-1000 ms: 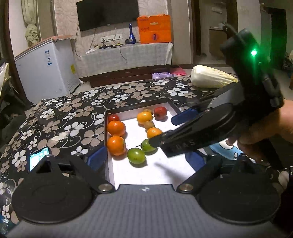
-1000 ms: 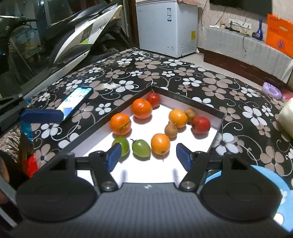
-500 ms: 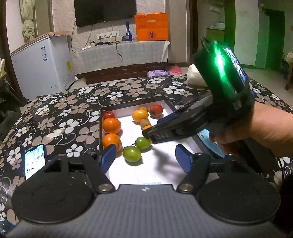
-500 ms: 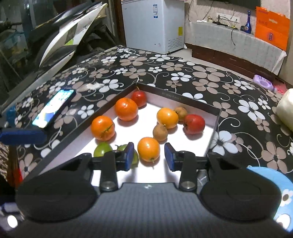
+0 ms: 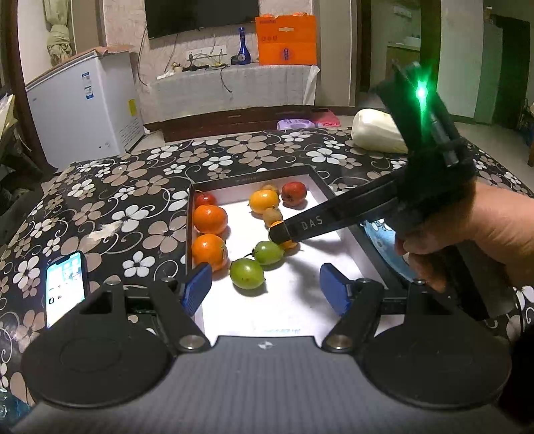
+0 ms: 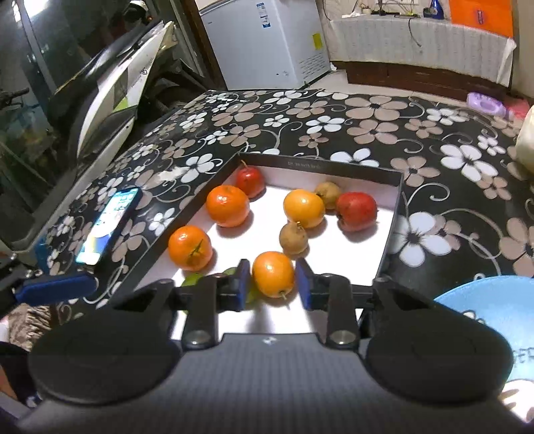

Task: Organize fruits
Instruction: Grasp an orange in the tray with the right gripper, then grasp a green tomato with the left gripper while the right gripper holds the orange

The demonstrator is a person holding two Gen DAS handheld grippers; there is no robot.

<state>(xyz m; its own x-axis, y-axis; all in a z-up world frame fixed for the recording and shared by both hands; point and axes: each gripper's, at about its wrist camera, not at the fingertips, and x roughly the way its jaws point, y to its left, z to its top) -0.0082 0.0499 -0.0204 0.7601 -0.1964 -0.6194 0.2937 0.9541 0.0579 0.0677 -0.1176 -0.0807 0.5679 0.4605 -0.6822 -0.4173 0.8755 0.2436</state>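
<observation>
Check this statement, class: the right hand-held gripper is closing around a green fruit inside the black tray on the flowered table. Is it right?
Not quite. The right hand-held gripper has been closing around an orange fruit, not a green one, inside the black tray; the right wrist view shows it. The green fruits lie beside it.

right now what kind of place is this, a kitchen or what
Most likely a lived-in room of a home, not a kitchen proper: a wall TV over a cloth-covered bench, a white chest freezer beside it, and a scooter parked indoors next to the flower-patterned table.
</observation>
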